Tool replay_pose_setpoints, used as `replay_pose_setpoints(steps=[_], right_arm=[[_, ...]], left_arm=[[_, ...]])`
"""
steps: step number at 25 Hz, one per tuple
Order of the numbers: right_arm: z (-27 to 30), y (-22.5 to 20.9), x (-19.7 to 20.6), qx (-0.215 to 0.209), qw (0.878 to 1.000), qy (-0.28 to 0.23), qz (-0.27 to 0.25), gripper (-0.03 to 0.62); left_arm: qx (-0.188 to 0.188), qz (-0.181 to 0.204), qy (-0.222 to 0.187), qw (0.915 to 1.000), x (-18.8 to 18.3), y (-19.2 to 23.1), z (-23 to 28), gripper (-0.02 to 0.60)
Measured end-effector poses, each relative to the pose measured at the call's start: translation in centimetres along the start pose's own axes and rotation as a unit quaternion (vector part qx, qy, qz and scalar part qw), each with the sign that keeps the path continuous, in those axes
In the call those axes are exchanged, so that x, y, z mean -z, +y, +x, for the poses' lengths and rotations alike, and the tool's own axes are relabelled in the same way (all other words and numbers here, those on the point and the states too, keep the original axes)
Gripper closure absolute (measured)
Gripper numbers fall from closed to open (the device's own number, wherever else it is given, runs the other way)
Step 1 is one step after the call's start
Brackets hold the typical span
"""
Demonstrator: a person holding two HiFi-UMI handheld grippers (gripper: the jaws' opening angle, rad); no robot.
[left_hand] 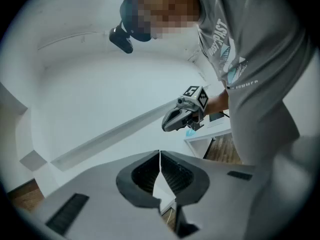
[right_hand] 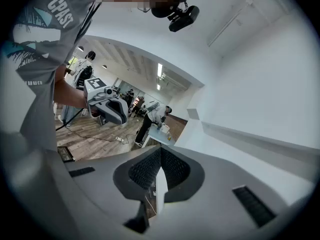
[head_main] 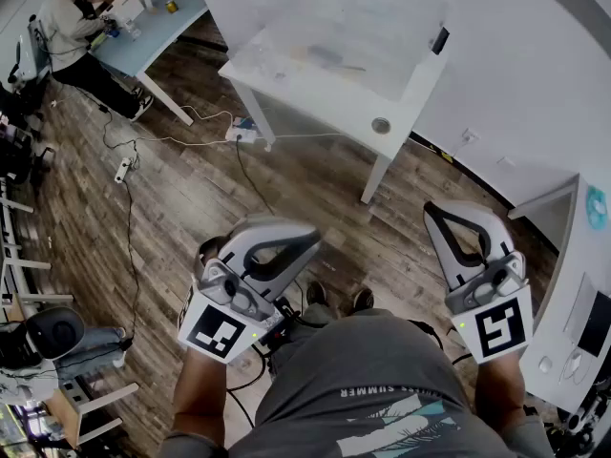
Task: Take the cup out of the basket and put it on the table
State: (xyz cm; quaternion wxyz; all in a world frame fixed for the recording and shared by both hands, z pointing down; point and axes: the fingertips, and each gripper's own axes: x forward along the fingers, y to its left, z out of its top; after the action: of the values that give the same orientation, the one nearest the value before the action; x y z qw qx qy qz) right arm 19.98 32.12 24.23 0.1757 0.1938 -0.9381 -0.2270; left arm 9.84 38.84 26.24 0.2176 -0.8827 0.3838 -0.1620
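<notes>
No cup and no basket show in any view. In the head view both grippers are held close in front of the person's body, over a wooden floor. My left gripper (head_main: 304, 239) has its jaws together with nothing between them; its own view shows the tips meeting (left_hand: 160, 155). My right gripper (head_main: 445, 215) is likewise shut and empty, its pads touching (right_hand: 161, 153). Each gripper shows in the other's view: the right gripper (left_hand: 170, 124) against a white wall, the left gripper (right_hand: 120, 118) before a room with wooden flooring.
A white table (head_main: 382, 127) stands ahead across the floor. A second table (head_main: 143, 41) at the far left has a person (head_main: 67, 27) seated at it. Cables and a power strip (head_main: 122, 168) lie on the floor. A white desk edge (head_main: 573, 284) runs along the right.
</notes>
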Motion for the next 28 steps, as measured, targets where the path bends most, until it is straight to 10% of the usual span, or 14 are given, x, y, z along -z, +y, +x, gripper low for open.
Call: replay_pose_setpoints(steps=[28], right_arm=[[4.9,0.6,-0.6,0.045,0.997,0.022,0.058,0.583]], left_arm=[[0.022,-0.034,-0.038,0.9985,4.0,3.2,-2.1,0.566]])
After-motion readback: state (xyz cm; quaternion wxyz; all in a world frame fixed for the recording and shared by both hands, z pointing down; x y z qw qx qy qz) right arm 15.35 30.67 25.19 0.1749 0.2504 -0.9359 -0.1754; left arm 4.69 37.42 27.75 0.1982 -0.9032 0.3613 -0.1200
